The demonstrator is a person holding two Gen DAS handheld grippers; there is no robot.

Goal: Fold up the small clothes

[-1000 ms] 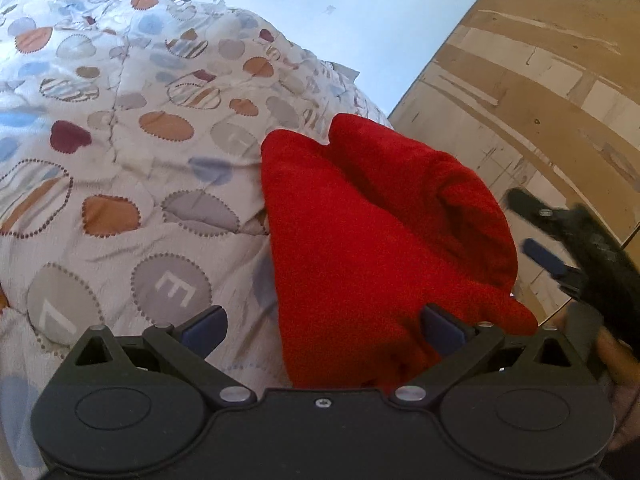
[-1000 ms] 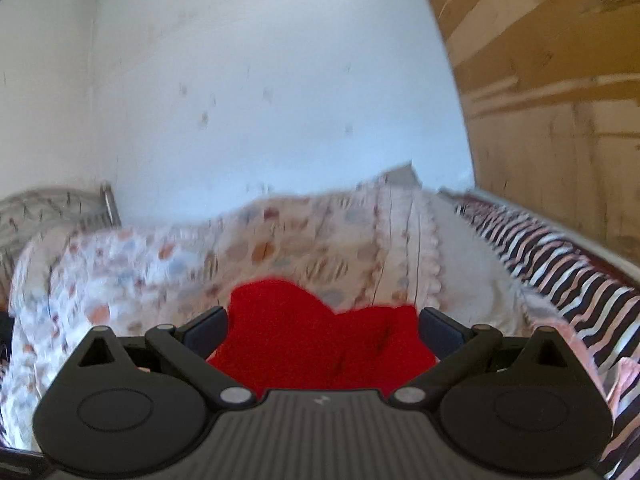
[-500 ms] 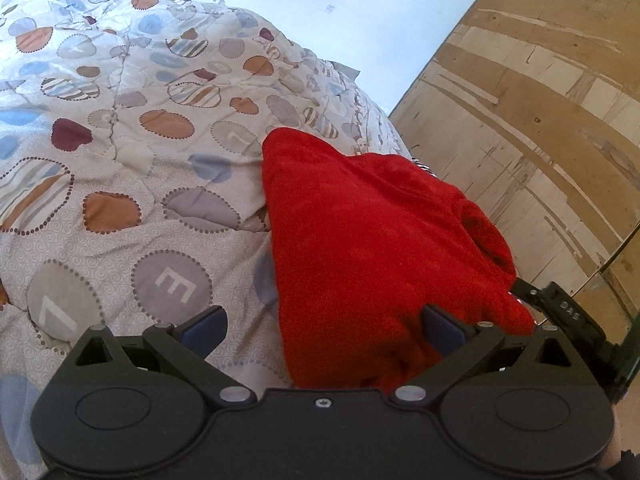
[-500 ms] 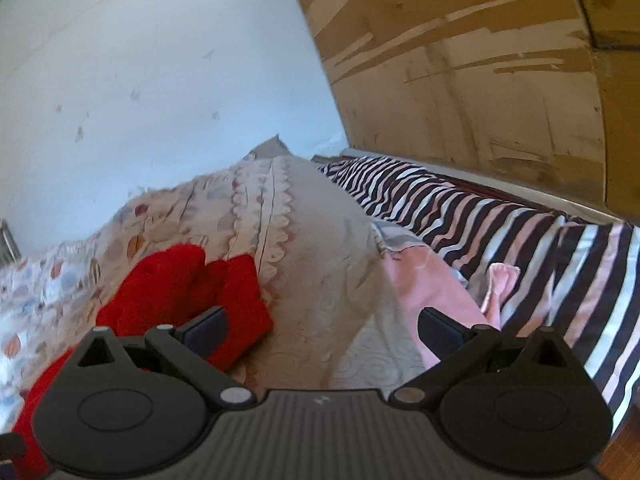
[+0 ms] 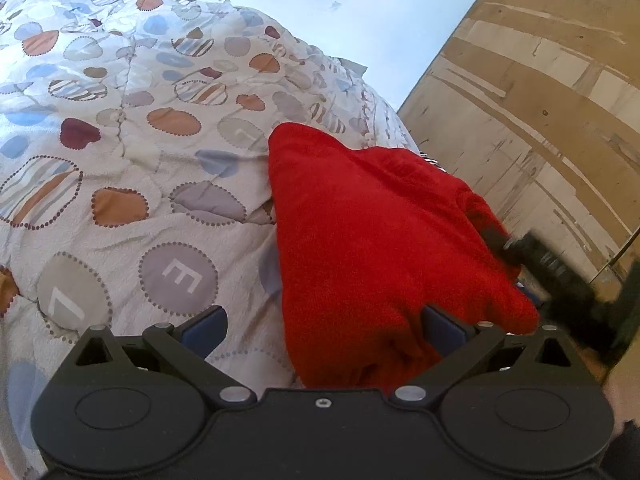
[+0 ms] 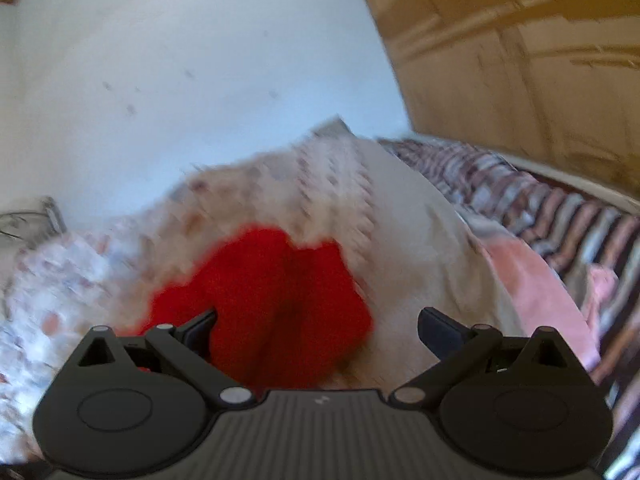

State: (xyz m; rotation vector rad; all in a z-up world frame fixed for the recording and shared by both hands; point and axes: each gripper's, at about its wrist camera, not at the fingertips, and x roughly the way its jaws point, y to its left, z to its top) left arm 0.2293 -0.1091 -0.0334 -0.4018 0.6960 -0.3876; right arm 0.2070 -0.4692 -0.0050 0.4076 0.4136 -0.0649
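On the spotted quilt point(image 5: 132, 184) lies the red garment point(image 5: 376, 248), already doubled into a thick bundle near the bed's edge. The left gripper point(image 5: 322, 326) hangs over its near end, fingers spread wide, gripping nothing. The right gripper point(image 6: 316, 326) is also spread wide and empty, its blurred view looking across the same red cloth. It looks soft, fleecy and light, likely to slump if lifted by 1 point, so pinching 2 outer corners seems the safest hold. A pink cloth point(image 6: 532, 280) waits beside it.
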